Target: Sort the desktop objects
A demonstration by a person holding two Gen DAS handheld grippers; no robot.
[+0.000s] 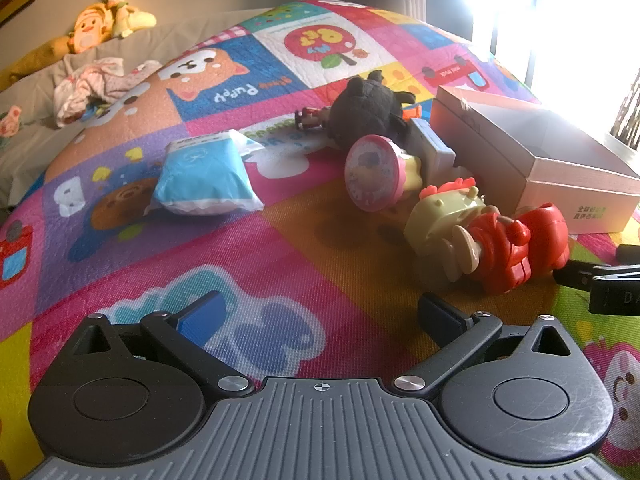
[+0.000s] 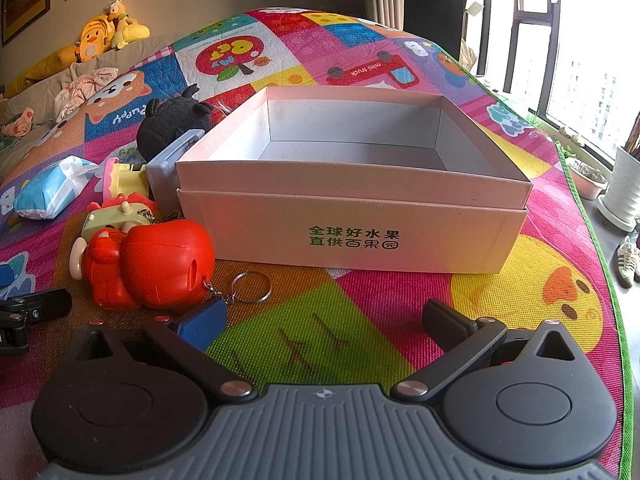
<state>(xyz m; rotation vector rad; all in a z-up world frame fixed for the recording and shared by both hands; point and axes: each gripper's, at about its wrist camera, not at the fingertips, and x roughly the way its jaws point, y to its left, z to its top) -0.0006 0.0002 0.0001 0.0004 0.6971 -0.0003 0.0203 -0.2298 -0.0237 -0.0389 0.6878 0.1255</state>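
patchwork play mat (image 2: 360,312) bearing an open cardboard box (image 2: 352,216), red figure keychain (image 2: 156,268), blue tissue pack (image 1: 204,176), black plush (image 1: 368,108) and pink-lidded toy (image 1: 372,172).

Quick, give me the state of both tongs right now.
Left tongs: open, holding nothing, above the play mat.
Right tongs: open, holding nothing, in front of the cardboard box.
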